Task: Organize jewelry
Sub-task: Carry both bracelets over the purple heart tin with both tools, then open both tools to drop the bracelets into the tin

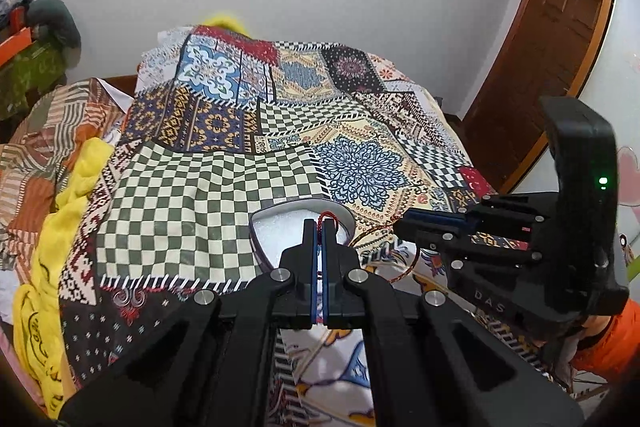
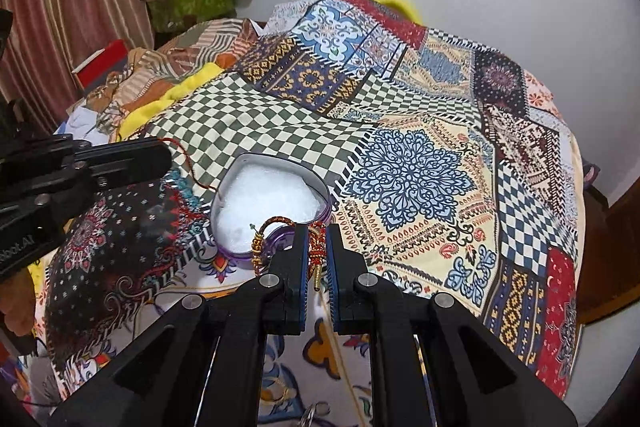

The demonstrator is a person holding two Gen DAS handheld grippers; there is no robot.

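Observation:
A heart-shaped purple box (image 2: 232, 187) with white padding lies open on the patchwork bedspread (image 2: 408, 167); it also shows in the left wrist view (image 1: 280, 223). My right gripper (image 2: 317, 231) is shut on a red and gold braided bracelet (image 2: 276, 227) at the box's near rim, its loop hanging over the padding. My left gripper (image 1: 319, 225) is shut on a thin red cord (image 1: 328, 217) over the box. In the right wrist view the cord (image 2: 188, 155) trails from the left gripper (image 2: 160, 159) to the box.
The right gripper (image 1: 404, 223) shows at the right of the left wrist view. Yellow cloth (image 1: 52, 267) and striped bedding (image 1: 36, 155) lie to the left. A cluttered green box (image 2: 188, 3) stands by the curtain. A wooden door (image 1: 552, 59) is at the right.

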